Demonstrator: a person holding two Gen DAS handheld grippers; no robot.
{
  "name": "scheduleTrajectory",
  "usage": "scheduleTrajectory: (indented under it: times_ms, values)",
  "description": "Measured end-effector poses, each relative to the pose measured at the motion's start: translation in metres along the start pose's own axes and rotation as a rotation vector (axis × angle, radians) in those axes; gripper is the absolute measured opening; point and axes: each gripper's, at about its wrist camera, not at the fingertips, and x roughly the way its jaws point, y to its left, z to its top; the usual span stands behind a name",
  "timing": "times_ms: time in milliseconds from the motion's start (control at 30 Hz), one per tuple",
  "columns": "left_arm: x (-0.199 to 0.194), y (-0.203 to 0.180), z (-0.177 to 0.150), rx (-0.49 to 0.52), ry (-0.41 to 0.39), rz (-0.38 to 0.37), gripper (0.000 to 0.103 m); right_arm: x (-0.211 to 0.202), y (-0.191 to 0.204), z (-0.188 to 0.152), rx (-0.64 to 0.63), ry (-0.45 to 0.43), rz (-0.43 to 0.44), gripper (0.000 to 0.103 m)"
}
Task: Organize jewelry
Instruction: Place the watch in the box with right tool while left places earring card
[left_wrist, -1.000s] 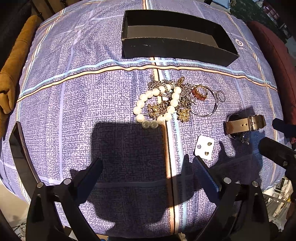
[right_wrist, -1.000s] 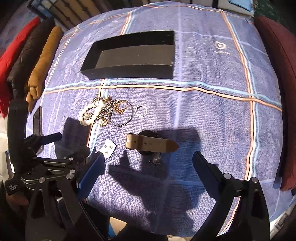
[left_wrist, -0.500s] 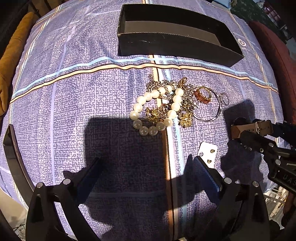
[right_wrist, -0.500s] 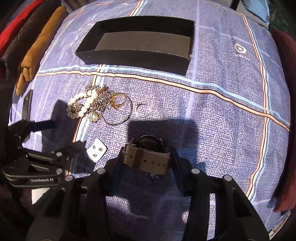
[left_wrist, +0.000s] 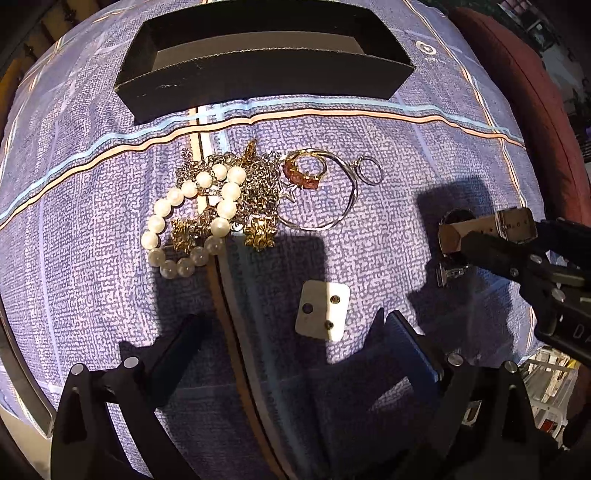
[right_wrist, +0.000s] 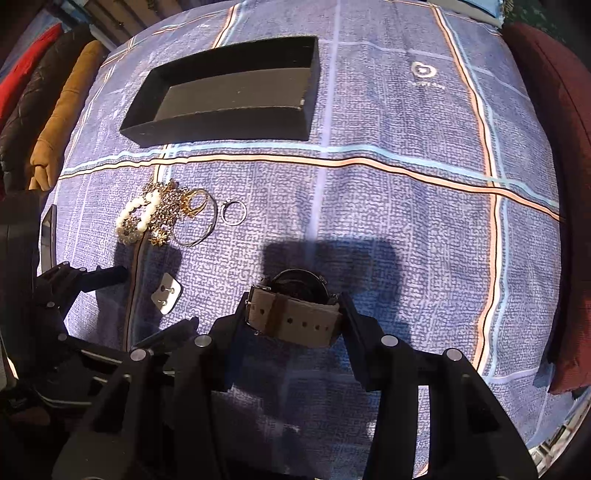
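We see our right gripper (right_wrist: 295, 317) pinching the watch (right_wrist: 295, 314) by its strap above the blue cloth (right_wrist: 369, 221). Our left gripper (left_wrist: 295, 339) stands spread wide near the earring card (left_wrist: 322, 309), touching nothing

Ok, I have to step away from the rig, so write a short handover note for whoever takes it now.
Right gripper: shut on the watch by its tan strap, low over the blue cloth.
Left gripper: open and empty, just short of the white earring card.
Black tray: at the far side, nothing in it.
Not yet sorted: pearl bracelet tangled with chains, gold ring, bangle, small silver ring.
Done: nothing placed. Left: all pieces.
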Motion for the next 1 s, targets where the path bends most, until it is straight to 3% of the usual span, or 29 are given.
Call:
scheduleTrajectory:
  times_ms: [67,167,233,333,767,1000]
  values:
    - [0.002,-0.005,0.005,0.002,-0.010,0.017,0.093,-0.001,-0.002,-0.001,0.002,-0.002,-0.004,0.047]
    - [-0.002,-0.009,0.017,0.030,-0.031,0.069,0.070,-0.002,-0.002,-0.002,0.004,-0.005,-0.007,0.047]
    - [-0.008,-0.001,0.018,0.017,-0.051,0.052,0.044,-0.002,-0.002,-0.002,0.005,-0.007,-0.006,0.047]
    - [-0.010,0.005,0.022,-0.010,-0.067,0.044,0.014,-0.002,0.000,-0.003,0.005,-0.007,-0.002,0.047]
    - [-0.039,0.013,0.017,-0.052,-0.104,-0.053,0.012,-0.011,0.013,-0.004,-0.027,-0.020,0.041,0.047]
    - [-0.075,0.019,0.033,-0.046,-0.184,-0.057,0.012,-0.037,0.032,0.021,-0.063,-0.079,0.088,0.047]
